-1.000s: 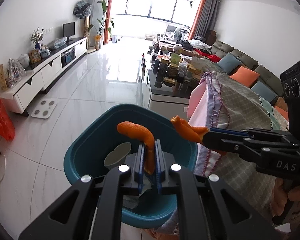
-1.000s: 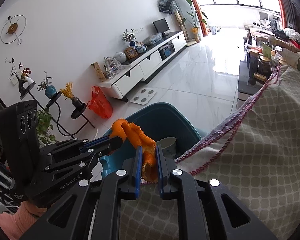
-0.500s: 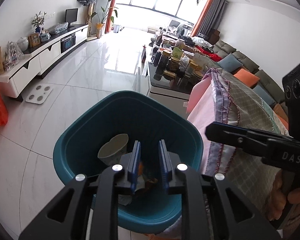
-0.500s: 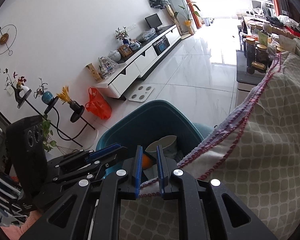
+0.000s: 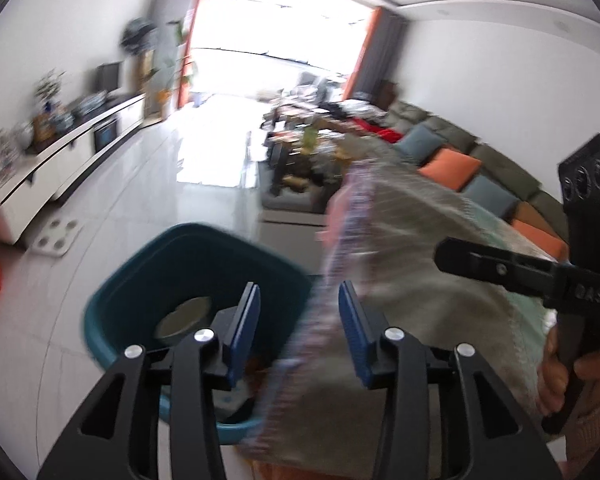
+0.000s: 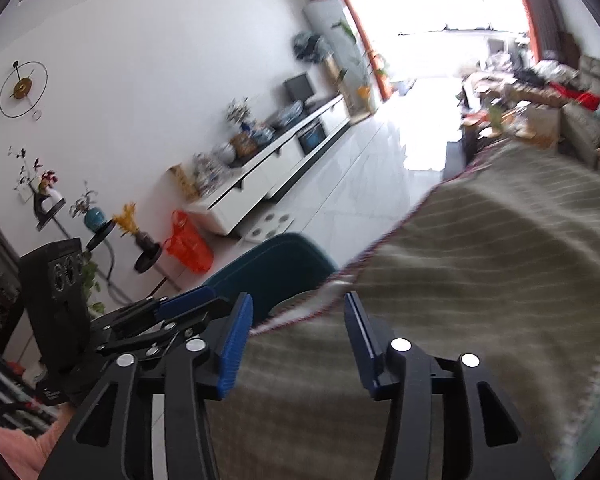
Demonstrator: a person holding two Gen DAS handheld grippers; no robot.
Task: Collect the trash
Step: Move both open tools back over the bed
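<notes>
A teal plastic bin (image 5: pixel 140 292) stands on the floor beside a table under a checked cloth (image 5: pixel 420 280); a pale paper cup (image 5: pixel 184 316) and other scraps lie inside it. My left gripper (image 5: pixel 299 330) hovers above the bin's right rim, its jaws opening with nothing between them. In the right wrist view the bin (image 6: pixel 276 268) shows past the cloth's edge (image 6: pixel 480 280). My right gripper (image 6: pixel 298 340) is over that edge, jaws opening and empty. It also appears at the right of the left wrist view (image 5: pixel 444 254). The orange peel is out of sight. Both views are blurred.
A white low TV cabinet (image 6: pixel 284 160) runs along the left wall, with a white scale (image 5: pixel 56 236) and an orange plastic bag (image 6: pixel 188 246) on the floor before it. A cluttered coffee table (image 5: pixel 300 160) and a sofa with cushions (image 5: pixel 452 168) lie beyond.
Both grippers held orange peel over the bin a second ago; each has let go and spread its jaws. Both have drawn back and to the right, toward the cloth.
</notes>
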